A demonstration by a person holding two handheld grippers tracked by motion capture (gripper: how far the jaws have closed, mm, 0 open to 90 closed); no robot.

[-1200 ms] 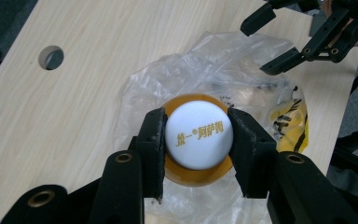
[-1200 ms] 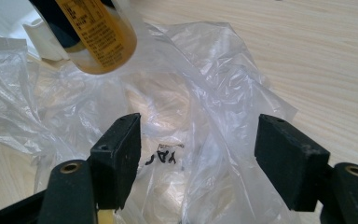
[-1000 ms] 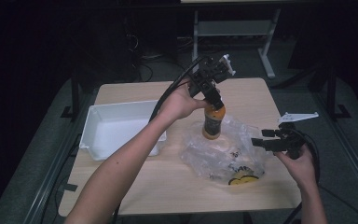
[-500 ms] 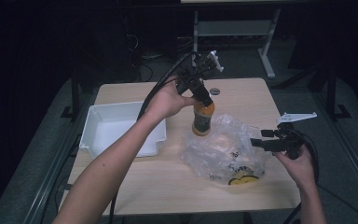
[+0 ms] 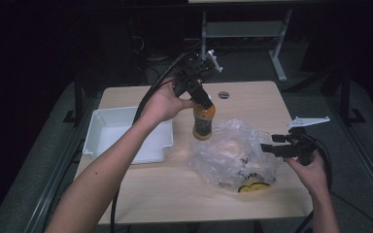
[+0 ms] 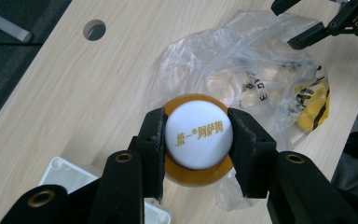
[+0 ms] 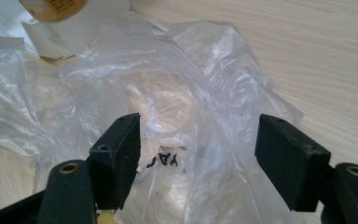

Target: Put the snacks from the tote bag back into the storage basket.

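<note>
left tool (image 6: 199, 140) clamps bottle (image 5: 203, 121) cap, bottle body hidden below, right tool (image 7: 198, 154) jaws apart over bag (image 7: 177, 93), contents blurry

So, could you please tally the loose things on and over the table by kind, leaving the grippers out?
Bottle: 1
Plastic bag: 1
White bin: 1
Total: 3
</note>
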